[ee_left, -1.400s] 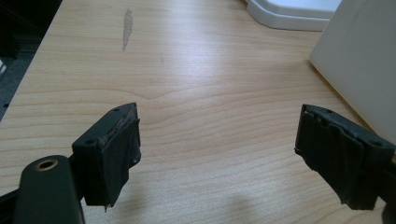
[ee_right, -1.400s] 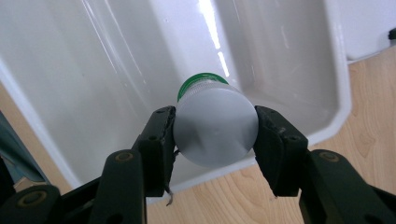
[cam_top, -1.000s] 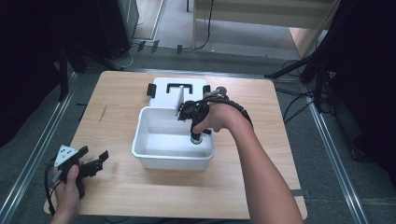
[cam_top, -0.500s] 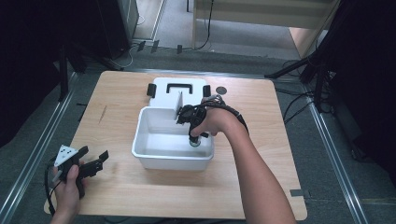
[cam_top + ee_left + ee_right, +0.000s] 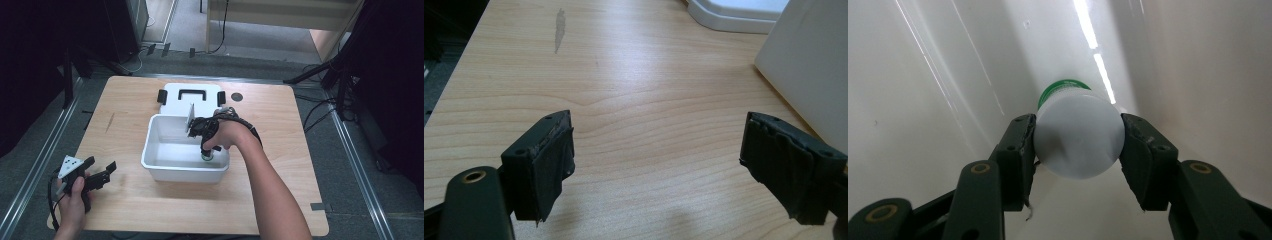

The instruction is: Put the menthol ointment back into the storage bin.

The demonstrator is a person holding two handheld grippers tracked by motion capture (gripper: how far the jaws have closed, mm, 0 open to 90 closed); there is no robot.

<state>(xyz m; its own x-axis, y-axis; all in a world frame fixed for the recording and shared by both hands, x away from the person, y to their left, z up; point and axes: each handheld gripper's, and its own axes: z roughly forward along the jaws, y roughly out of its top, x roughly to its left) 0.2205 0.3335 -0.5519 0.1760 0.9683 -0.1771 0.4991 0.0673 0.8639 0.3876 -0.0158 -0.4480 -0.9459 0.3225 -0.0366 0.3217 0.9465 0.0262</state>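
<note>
A white bottle with a green cap [image 5: 1079,135] is clamped by the right gripper [image 5: 1078,142], cap down near the bin's [image 5: 150,150] right front corner, presumably for depositing, while the left gripper [image 5: 664,165] is held wide near the tabletop's [image 5: 125,100] left front corner.

A small white bottle [image 5: 1079,136] with a green cap [image 5: 1060,87] is held cap-down inside a white plastic tub [image 5: 165,167], near its right wall.

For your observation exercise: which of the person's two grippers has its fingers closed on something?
The right gripper, inside the white plastic bin, clamps a white green-capped bottle; the left gripper is open.
</note>
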